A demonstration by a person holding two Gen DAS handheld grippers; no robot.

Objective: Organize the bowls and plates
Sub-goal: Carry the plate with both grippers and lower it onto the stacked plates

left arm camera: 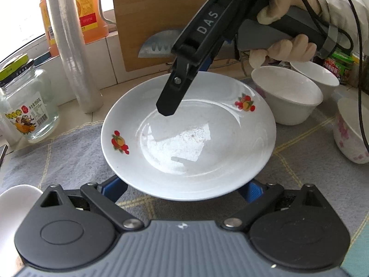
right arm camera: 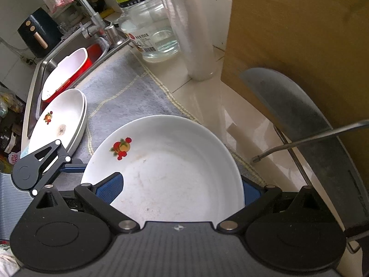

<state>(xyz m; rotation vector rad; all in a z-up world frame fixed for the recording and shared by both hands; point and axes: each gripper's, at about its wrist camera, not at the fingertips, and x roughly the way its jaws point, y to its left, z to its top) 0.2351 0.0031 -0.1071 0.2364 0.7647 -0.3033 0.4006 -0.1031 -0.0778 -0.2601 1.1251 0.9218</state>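
Note:
A white plate with fruit decals (left arm camera: 189,138) sits on the grey mat, and also fills the right wrist view (right arm camera: 166,173). My left gripper (left arm camera: 184,191) is open, its blue fingers (left arm camera: 115,188) under the plate's near rim on either side. My right gripper (right arm camera: 177,191) reaches in from the far side; one finger (left arm camera: 170,97) lies over the plate's inside, the other is hidden beneath, so it looks shut on the rim. A stack of two similar plates (right arm camera: 57,124) lies by the sink. White bowls (left arm camera: 286,97) stand to the right.
A glass jar (left arm camera: 27,106), a roll of plastic film (left arm camera: 69,46), an orange oil bottle (left arm camera: 90,11), a wooden cutting board (left arm camera: 156,18) and a cleaver (left arm camera: 159,46) stand behind. A flowered bowl (left arm camera: 350,136) is at right. The sink (right arm camera: 66,69) holds a white dish.

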